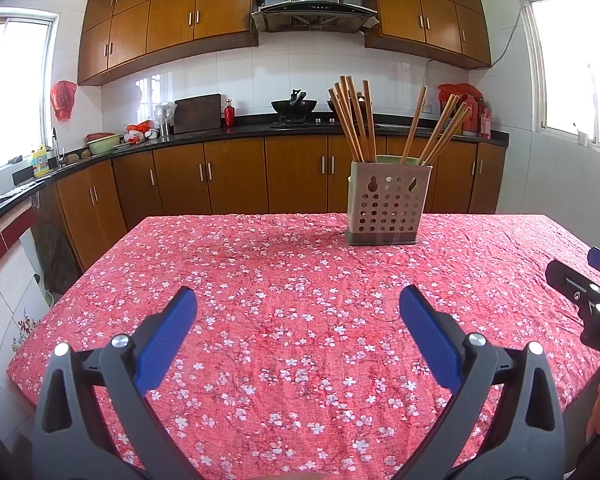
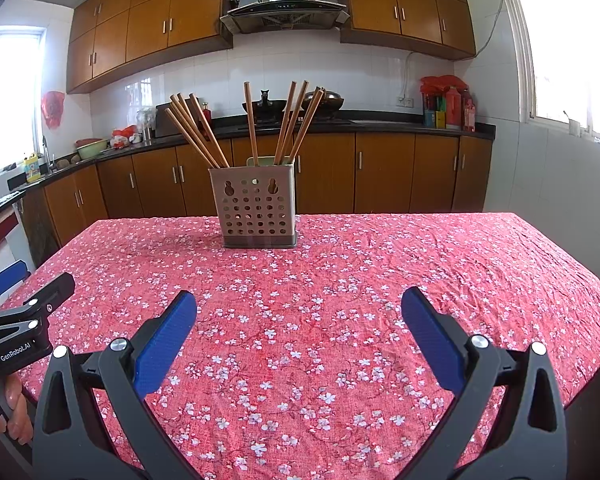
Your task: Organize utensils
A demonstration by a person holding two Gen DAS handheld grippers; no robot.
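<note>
A beige perforated utensil holder (image 1: 387, 204) stands upright near the far edge of the table; it also shows in the right wrist view (image 2: 256, 211). Several wooden chopsticks (image 1: 356, 120) (image 2: 196, 132) stand in it in two bunches, fanned left and right. My left gripper (image 1: 298, 312) is open and empty above the near half of the table. My right gripper (image 2: 299, 314) is open and empty, level with it on its right. Each gripper shows at the edge of the other's view, the right one in the left wrist view (image 1: 588, 292) and the left one in the right wrist view (image 2: 24, 312).
The table carries a red floral cloth (image 1: 284, 280) (image 2: 380, 272). Behind it runs a kitchen counter (image 1: 260, 128) with a stove, woks, bottles and a sink at the left. Wooden cabinets stand above and below.
</note>
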